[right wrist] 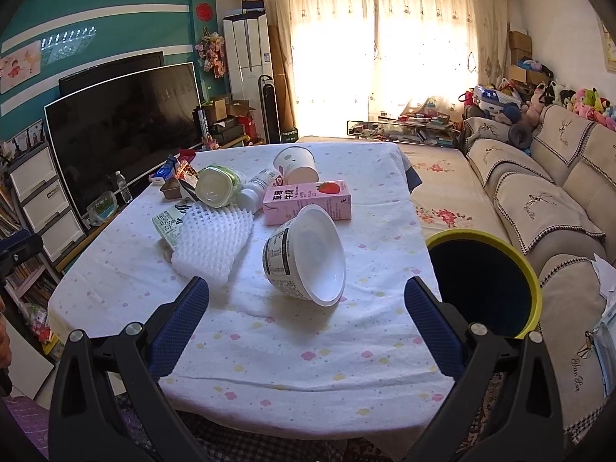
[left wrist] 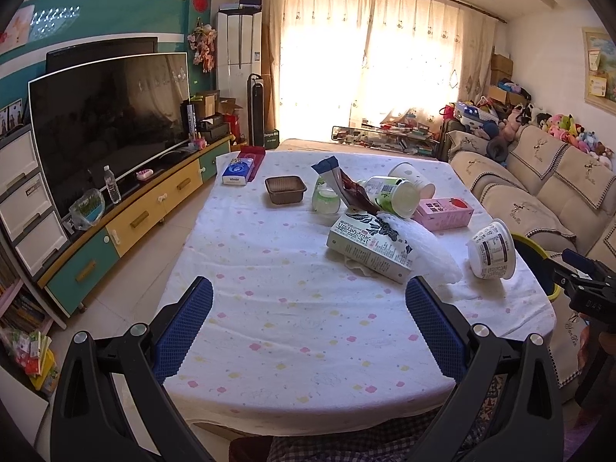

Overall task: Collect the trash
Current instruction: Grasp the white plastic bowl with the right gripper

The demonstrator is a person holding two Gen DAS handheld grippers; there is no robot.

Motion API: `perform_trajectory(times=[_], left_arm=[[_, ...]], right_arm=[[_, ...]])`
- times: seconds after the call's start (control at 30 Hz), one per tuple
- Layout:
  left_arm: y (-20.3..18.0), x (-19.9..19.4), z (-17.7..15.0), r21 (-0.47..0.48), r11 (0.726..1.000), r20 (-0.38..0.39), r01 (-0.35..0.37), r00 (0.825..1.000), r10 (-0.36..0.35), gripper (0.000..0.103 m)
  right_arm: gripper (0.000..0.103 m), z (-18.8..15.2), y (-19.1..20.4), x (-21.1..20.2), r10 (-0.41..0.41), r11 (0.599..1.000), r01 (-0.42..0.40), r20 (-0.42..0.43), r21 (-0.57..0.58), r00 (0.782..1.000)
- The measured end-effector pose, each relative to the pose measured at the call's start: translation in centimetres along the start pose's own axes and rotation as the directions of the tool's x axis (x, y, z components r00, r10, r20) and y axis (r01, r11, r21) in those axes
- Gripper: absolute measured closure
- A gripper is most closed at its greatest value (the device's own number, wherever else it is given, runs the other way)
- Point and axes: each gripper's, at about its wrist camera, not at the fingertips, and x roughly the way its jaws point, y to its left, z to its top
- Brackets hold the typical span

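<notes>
Living room's pretty bright, sun blasting through sheer curtains (left wrist: pixel 369 57) at the back. Teal wall (left wrist: pixel 107 11) with a big TV (left wrist: pixel 107 123) on the left, beige sofa (right wrist: pixel 539 192) right, pale tiled floor (left wrist: pixel 154 246).

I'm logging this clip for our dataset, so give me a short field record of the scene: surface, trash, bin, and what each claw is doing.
surface: table under a white cloth with small flowers
nearest trash: white tub lying on its side
other trash: pink strawberry carton, white foam net, green tea carton, brown tray
bin: yellow-rimmed bin beside the table, sofa side
left claw: open, empty
right claw: open, empty, facing the white tub
</notes>
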Motion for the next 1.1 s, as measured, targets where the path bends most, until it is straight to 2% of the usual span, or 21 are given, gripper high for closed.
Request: perform_trajectory(times=[0.07,0.13,0.2,0.4,0.63,0.8,1.1], left_arm=[[0.0,0.6,-0.1,-0.005,1.0,-0.01,0.001,1.0,-0.001,0.004],[0.0,1.4,-0.2,-0.009,1.0,-0.023,0.006,1.0,-0.006,0.004],[-0.2,2.0,-0.3,-0.008,1.0,-0.036,0.01,0.999,-0.01,0.004],[-0.6,3.6,-0.7,-0.006,1.0,-0.066,0.017,0.998,-0.018,0.004],[-0.4,4.5,-1.0,-0.019,1.0,-0.088,0.021,0.996,-0.023,0.004],[-0.1,4.9,-1.2,-0.027,0.999,-0.096,0.024,0.995,-0.027,0.004],[0.2,5.3,-1.4,-0.031,0.999,-0.106,0.03,0.994,-0.033,0.004]], right_arm=[[0.007,0.2,-0.1,1.0,0.006,1.0,-0.006,-0.01,0.0,1.0],[0.016,0.3,-0.2,2.1,0.019,1.0,-0.019,-0.022,0.003,1.0],[0.032,0.5,-0.4,3.3,0.033,0.999,-0.033,-0.043,0.011,0.999],[0.054,1.0,0.4,5.6,0.054,0.999,-0.054,-0.079,-0.005,0.995],[0.066,1.5,1.2,7.3,0.089,0.996,-0.09,-0.109,0.001,0.99],[0.097,1.3,1.4,7.9,0.12,0.993,-0.118,-0.123,0.02,0.985],[0.098,1.9,0.7,6.4,0.108,0.994,-0.107,-0.06,0.028,0.992]])
